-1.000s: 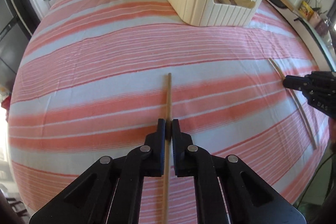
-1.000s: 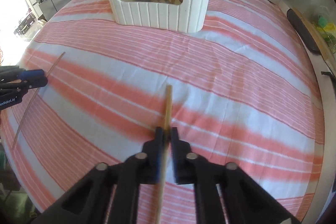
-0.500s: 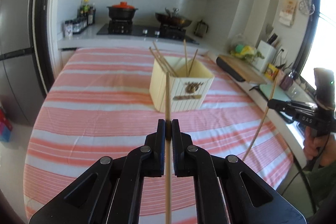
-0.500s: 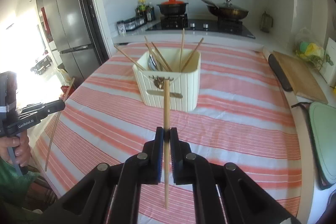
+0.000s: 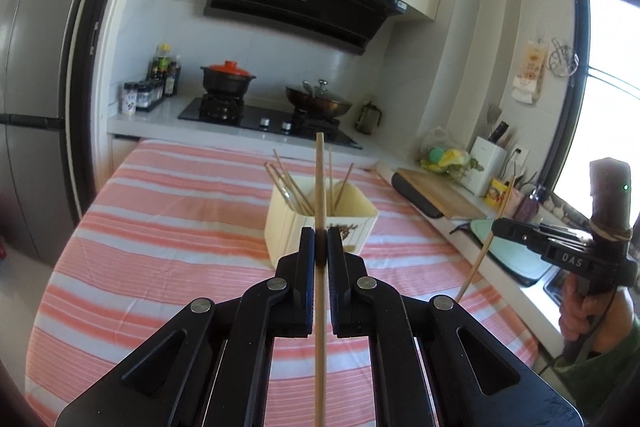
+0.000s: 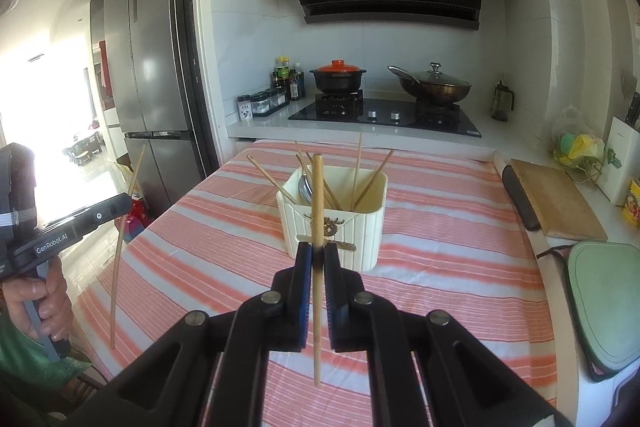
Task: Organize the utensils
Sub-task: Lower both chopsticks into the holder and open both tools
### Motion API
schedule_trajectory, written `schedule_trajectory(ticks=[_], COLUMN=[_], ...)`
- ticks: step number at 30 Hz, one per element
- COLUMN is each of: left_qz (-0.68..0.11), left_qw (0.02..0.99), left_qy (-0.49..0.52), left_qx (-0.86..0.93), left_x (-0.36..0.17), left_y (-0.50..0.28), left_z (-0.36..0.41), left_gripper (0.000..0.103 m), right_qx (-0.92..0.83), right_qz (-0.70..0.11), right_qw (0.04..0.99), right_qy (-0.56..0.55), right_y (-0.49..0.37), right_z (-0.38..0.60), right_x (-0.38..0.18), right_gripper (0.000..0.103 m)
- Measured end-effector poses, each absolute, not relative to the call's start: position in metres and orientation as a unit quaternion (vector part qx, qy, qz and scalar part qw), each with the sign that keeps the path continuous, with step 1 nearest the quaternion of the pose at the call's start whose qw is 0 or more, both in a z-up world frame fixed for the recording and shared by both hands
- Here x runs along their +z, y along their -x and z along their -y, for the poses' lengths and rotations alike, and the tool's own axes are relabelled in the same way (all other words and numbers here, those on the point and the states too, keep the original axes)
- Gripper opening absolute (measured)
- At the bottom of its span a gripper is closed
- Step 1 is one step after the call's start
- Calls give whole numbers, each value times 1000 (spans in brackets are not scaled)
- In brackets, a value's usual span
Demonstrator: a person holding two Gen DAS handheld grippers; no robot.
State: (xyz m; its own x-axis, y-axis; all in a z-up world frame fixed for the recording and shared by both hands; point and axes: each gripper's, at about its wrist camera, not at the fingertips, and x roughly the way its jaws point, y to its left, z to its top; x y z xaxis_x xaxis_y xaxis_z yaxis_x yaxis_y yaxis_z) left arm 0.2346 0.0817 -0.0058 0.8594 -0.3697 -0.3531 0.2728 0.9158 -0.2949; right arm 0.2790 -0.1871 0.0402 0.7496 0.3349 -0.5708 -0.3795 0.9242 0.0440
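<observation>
My left gripper (image 5: 320, 241) is shut on a wooden chopstick (image 5: 320, 183) and holds it upright above the striped table. My right gripper (image 6: 317, 255) is shut on a second wooden chopstick (image 6: 317, 199), also upright. A cream utensil holder (image 5: 320, 223) stands on the table beyond both grippers and shows in the right wrist view (image 6: 352, 223) too. It holds several chopsticks and a metal spoon (image 6: 306, 189). The right gripper with its chopstick (image 5: 486, 247) shows at the right of the left wrist view. The left gripper with its chopstick (image 6: 120, 247) shows at the left of the right wrist view.
The table has a pink and white striped cloth (image 6: 440, 267). A wooden cutting board (image 6: 556, 203) and a green mat (image 6: 604, 295) lie on the counter to the right. A stove with a pot (image 6: 338, 77) and a wok (image 6: 432, 85) stands behind. A fridge (image 6: 156, 67) is at the left.
Both grippers have lifted their chopsticks off the table and tilted up, so the views went from the tabletop to the kitchen. The holder now sits farther ahead.
</observation>
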Motion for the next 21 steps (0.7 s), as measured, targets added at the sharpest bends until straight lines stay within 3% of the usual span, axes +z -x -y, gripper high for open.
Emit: schedule_trajectory(ticks=[11,21], left_qz=[-196,-124], left_qw=[958,970], left_qy=[126,125], left_qx=[-165,-169], left_x=[2,94], left_y=[-242,-315], left_z=[-81,-61], left_gripper=[4,4], right_qx=[190,171], right_qz=[-292,-211], right_qw=[936,961], right_qy=[42,47], right_y=[-289,-381], right_z=[188,179], right_x=[45,112], right_gripper=[6,6])
